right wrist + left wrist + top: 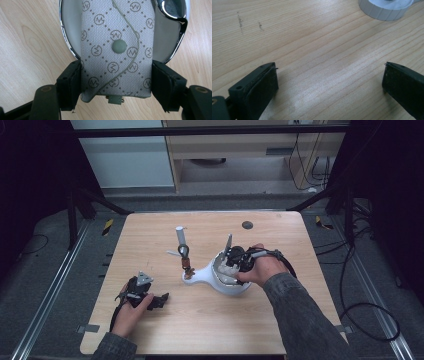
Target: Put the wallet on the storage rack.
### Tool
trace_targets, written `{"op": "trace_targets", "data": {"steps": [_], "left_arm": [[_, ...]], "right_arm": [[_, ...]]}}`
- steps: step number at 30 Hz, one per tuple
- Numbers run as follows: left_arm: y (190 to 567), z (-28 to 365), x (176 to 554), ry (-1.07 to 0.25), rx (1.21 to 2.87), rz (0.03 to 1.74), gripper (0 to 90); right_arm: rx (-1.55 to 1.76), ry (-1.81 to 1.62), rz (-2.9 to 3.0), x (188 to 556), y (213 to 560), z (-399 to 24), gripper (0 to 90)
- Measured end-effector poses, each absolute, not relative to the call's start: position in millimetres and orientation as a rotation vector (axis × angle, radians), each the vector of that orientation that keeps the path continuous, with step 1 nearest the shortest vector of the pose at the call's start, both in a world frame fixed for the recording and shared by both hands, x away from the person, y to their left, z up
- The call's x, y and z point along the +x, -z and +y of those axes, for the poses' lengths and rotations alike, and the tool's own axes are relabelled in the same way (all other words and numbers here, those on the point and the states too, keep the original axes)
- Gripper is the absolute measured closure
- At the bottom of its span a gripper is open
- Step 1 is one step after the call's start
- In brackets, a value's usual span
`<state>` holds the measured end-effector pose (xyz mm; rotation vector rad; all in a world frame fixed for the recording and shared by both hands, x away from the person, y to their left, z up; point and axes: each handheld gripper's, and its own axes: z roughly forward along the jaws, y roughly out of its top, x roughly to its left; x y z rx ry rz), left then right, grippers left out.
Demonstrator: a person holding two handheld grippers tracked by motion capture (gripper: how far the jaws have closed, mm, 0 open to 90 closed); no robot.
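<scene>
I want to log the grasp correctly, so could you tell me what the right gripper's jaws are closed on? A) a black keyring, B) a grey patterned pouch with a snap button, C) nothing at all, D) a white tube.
B: in the right gripper view, the right gripper has a jaw pressed on either side of the grey patterned pouch, whose far end lies over the chrome-rimmed white dish.

Wooden table (280, 320) carries white bowl-shaped holder (207, 276), tube (180, 236).
</scene>
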<state>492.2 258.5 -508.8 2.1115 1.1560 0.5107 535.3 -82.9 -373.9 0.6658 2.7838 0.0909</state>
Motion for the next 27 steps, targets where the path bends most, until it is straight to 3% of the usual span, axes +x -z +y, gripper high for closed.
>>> {"op": "trace_targets", "data": {"steps": [27], "left_arm": [[508.8,258.0,492.4,-0.508,2.113,1.153,0.0]], "right_arm": [[0.649,-0.086,2.782,542.5,382.2,-73.0,30.8]]}}
